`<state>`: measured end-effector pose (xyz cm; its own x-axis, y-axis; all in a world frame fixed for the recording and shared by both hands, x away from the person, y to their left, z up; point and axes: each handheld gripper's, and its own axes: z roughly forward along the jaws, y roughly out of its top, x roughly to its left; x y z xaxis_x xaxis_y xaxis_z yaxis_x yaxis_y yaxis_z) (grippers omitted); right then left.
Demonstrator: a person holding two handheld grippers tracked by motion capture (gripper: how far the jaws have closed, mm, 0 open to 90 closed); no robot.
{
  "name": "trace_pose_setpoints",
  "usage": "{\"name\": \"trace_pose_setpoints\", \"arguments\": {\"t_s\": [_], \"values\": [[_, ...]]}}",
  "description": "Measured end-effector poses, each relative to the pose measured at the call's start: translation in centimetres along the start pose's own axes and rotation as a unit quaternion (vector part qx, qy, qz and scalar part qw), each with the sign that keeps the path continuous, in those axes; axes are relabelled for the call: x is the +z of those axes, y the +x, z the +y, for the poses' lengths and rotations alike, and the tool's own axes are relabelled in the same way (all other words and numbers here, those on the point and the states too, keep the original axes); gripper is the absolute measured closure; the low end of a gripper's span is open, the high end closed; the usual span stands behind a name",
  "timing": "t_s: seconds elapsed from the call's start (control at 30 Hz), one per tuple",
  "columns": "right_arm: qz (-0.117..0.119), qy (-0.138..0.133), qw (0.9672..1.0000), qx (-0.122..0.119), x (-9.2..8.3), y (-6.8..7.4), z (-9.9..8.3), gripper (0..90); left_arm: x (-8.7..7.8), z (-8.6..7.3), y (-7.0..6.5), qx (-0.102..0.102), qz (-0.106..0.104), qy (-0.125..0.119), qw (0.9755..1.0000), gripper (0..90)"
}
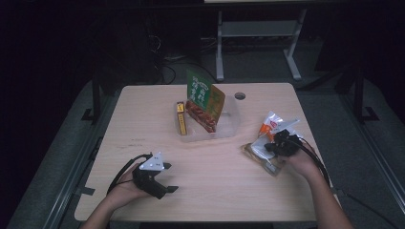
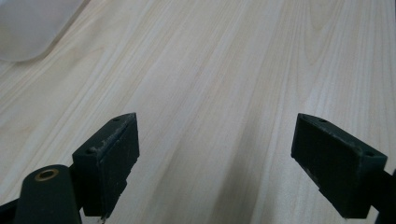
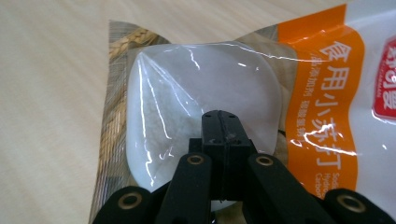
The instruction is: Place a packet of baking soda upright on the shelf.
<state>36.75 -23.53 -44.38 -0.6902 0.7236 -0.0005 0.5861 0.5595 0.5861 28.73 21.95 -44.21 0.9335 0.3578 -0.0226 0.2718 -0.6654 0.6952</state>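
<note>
A clear bag of white powder with an orange label (image 1: 268, 128) (image 3: 201, 84) lies on the right side of the wooden table (image 1: 215, 167), on top of a brown printed packet (image 1: 258, 160) (image 3: 116, 93). My right gripper (image 1: 273, 147) (image 3: 222, 123) hangs over the bag's clear window with its jaws pressed together. Whether they pinch the film is hidden from me. My left gripper (image 1: 165, 190) (image 2: 226, 154) rests near the front left of the table. Its jaws are spread wide over bare wood with nothing between them.
A clear plastic bin (image 1: 229, 126) (image 2: 28, 28) stands at the table's middle back, holding a green and orange snack packet (image 1: 203, 100) and a yellow box (image 1: 181, 119). A round cable hole (image 1: 239, 96) sits behind it. Table legs and cables lie beyond the far edge.
</note>
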Motion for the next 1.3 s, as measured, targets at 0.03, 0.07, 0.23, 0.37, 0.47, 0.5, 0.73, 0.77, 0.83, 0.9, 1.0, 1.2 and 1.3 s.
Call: {"name": "trace_pose_setpoints", "arguments": {"t_s": [0.03,0.07,0.23,0.37,0.47,0.5,0.73,0.77,0.83,0.9,1.0,1.2,1.3], "values": [[0.004,-0.003,1.0000,-0.003,0.0,0.3,-0.1,90.0,0.0,0.0,0.0,0.001,0.000,0.001,1.0000,14.9],[0.010,-0.002,0.9999,-0.002,-0.1,0.6,-0.2,90.0,0.0,0.0,-0.1,0.001,0.001,0.001,1.0000,14.9],[0.021,0.002,0.9995,-0.024,-0.4,2.4,-0.3,90.0,0.1,0.1,-0.2,-0.003,-0.001,-0.002,1.0000,14.9],[0.035,0.008,0.9984,-0.043,-0.5,3.9,-0.3,90.0,0.1,0.1,-0.2,-0.002,0.000,-0.003,1.0000,14.9],[0.046,0.012,0.9972,-0.057,-0.6,5.1,-0.1,90.0,0.0,0.1,-0.2,0.001,0.000,0.000,1.0000,14.9],[0.056,0.016,0.9958,-0.070,-0.5,5.8,0.1,90.0,0.0,0.1,-0.2,0.001,0.000,0.000,1.0000,14.9],[0.075,0.021,0.9908,-0.110,0.2,8.1,1.1,90.0,0.1,0.1,-0.2,0.000,-0.001,-0.002,1.0000,14.9],[0.081,0.019,0.9897,-0.116,0.3,8.5,1.3,90.0,0.1,0.2,-0.2,-0.001,-0.001,-0.002,1.0000,14.9],[0.089,0.016,0.9880,-0.126,0.6,9.2,1.7,90.0,0.1,0.2,-0.3,-0.001,-0.002,-0.003,1.0000,14.9],[0.097,0.017,0.9861,-0.134,0.8,9.9,2.0,90.0,0.1,0.3,-0.3,0.003,-0.002,-0.002,1.0000,14.9],[0.108,0.015,0.9828,-0.149,1.2,10.7,2.4,90.0,0.1,0.3,-0.3,0.003,-0.002,-0.002,1.0000,14.9],[0.129,0.010,0.9781,-0.163,1.7,12.3,3.1,90.0,0.1,0.3,-0.3,0.004,-0.003,-0.001,1.0000,14.9],[0.141,0.005,0.9765,-0.163,1.2,12.1,3.1,90.0,0.1,0.2,-0.4,0.003,-0.003,-0.004,1.0000,14.9]]}}
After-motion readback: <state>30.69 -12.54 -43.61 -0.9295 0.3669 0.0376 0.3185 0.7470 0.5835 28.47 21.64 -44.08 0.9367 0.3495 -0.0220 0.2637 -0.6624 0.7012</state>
